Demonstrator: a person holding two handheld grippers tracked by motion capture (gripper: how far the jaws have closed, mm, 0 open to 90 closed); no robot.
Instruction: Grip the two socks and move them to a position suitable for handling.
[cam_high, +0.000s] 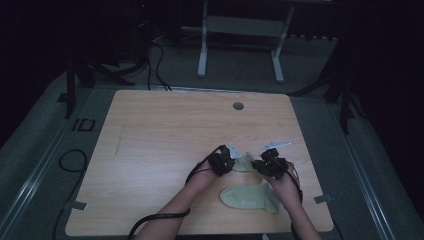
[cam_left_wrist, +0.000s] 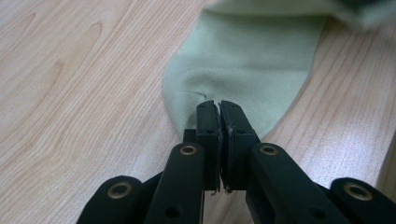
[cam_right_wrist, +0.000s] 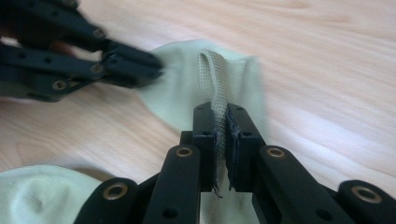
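Note:
A pale green sock (cam_high: 245, 162) lies on the wooden table (cam_high: 165, 135), stretched between my two grippers. My left gripper (cam_high: 233, 163) is shut on the sock's rounded end (cam_left_wrist: 247, 60); the cloth puckers at the closed tips (cam_left_wrist: 218, 105). My right gripper (cam_high: 256, 165) is shut on a raised fold of the same sock (cam_right_wrist: 187, 88), with ribbed fabric pinched between its pads (cam_right_wrist: 220, 114). The left gripper (cam_right_wrist: 156, 70) shows at the upper left of the right gripper view, its tips on the sock's edge. A second matching sock (cam_high: 250, 197) (cam_right_wrist: 37, 196) lies flat nearer the person.
A round grommet hole (cam_high: 238, 106) sits near the table's far edge. Black cables (cam_high: 160, 217) trail from the grippers over the front edge. A white desk frame (cam_high: 240, 45) and more cables stand on the dark floor beyond the table.

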